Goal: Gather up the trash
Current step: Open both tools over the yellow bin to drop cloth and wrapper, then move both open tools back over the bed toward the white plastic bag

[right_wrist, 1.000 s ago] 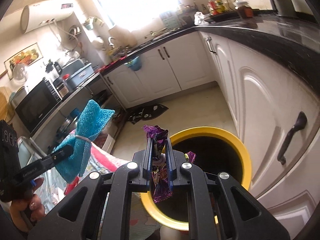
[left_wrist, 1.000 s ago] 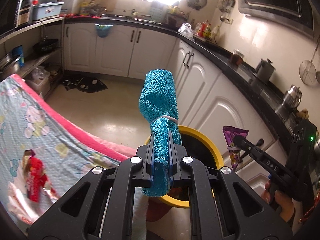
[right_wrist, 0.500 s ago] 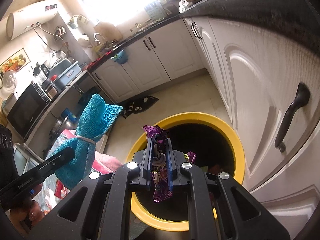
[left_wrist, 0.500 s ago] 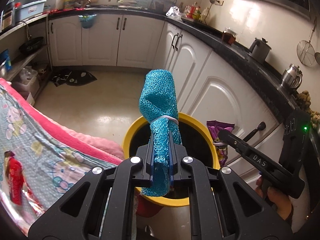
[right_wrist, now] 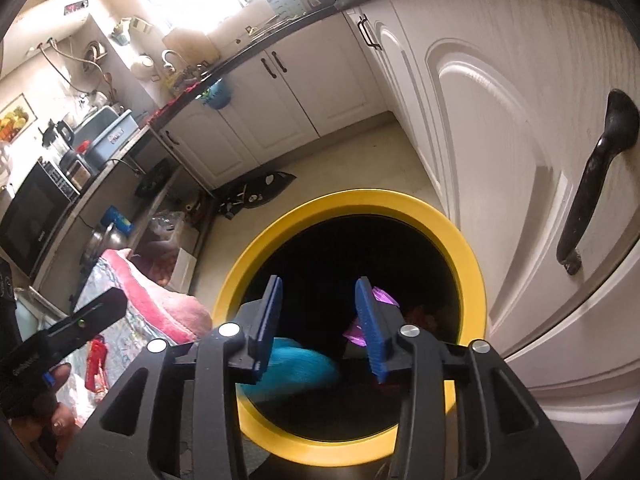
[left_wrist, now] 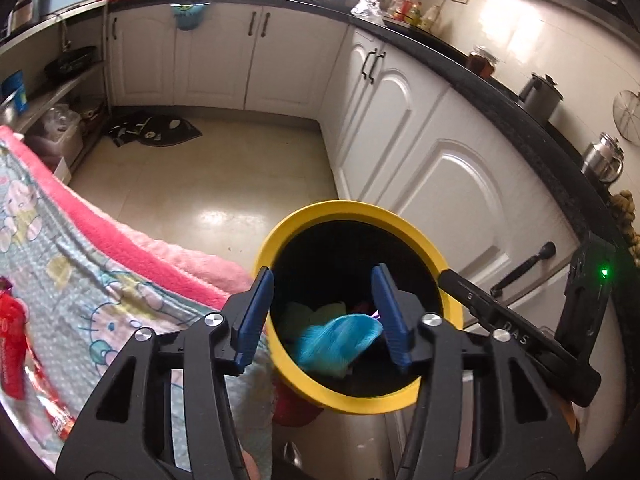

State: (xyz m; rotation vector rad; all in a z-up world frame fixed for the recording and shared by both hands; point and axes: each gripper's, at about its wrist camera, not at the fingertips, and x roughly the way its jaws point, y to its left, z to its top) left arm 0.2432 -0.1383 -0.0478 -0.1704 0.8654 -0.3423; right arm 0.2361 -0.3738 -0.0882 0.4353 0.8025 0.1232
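Observation:
A yellow-rimmed black bin (left_wrist: pixel 316 216) stands on the floor by the white cabinets; it also shows in the right wrist view (right_wrist: pixel 352 200). My left gripper (left_wrist: pixel 324 316) is open and empty above its mouth. A blue mesh cloth (left_wrist: pixel 340 340) is blurred inside the bin, also in the right wrist view (right_wrist: pixel 298 368). My right gripper (right_wrist: pixel 320 328) is open and empty over the bin. A purple wrapper (right_wrist: pixel 382 300) is inside the bin behind my right finger. A red wrapper (left_wrist: pixel 10 340) lies on the table cloth at left.
A patterned cloth with a pink edge (left_wrist: pixel 80 248) covers the table left of the bin. White cabinet doors (left_wrist: pixel 460 192) with a black handle (right_wrist: pixel 596 176) stand right of it. A dark mat (left_wrist: pixel 156 132) lies on the far floor.
Both grippers opened over the bin. The blue cloth and the purple wrapper left the jaws and dropped into the bin. Both grippers moved closer over the bin's mouth.

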